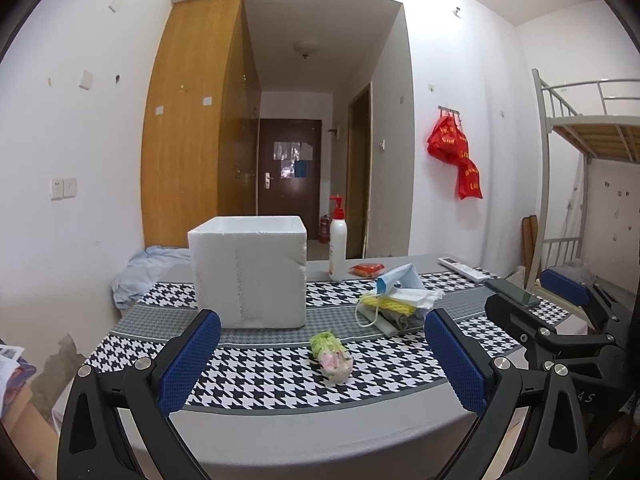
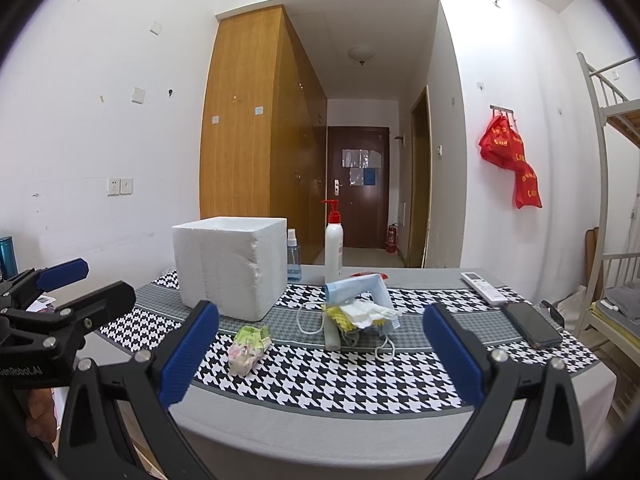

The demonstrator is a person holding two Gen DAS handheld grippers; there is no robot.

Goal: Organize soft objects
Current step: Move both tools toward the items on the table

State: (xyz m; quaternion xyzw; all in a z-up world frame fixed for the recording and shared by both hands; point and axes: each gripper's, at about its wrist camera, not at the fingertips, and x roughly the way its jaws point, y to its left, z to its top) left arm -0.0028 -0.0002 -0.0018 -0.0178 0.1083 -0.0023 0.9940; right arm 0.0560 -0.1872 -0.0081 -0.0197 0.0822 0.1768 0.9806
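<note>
A white foam box [image 1: 248,272] [image 2: 228,264] stands on the houndstooth table cloth [image 1: 280,376] [image 2: 360,376]. In front of it lies a small green and pink soft packet [image 1: 331,356] [image 2: 248,347]. To the right sits a pile of soft things [image 1: 396,300] [image 2: 360,308]: blue face masks, white tissue, a yellow cloth. My left gripper [image 1: 322,354] hovers open over the table's near edge, with the packet between its fingers' line of sight. My right gripper [image 2: 320,350] is open too, short of the pile, holding nothing. Each gripper shows at the edge of the other's view.
A white pump bottle [image 1: 338,248] [image 2: 333,246], a small blue spray bottle [image 2: 293,256] and a red packet [image 1: 366,269] stand behind the pile. A remote [image 2: 482,288] and a dark phone [image 2: 532,324] lie at the right. Light blue cloth [image 1: 140,272] lies beside the box.
</note>
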